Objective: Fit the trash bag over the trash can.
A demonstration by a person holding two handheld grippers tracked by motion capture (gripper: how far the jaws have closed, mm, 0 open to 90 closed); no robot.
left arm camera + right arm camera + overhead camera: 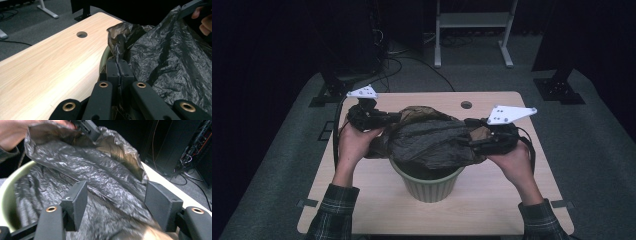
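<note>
Black plastic bag (432,140) lay spread over the green bin (428,186), stretched between both tools. The left gripper (120,67) had its jaws clamped together on the bag's edge. The right gripper (117,205) stood with jaws apart, the film lying loose between its pads.
</note>
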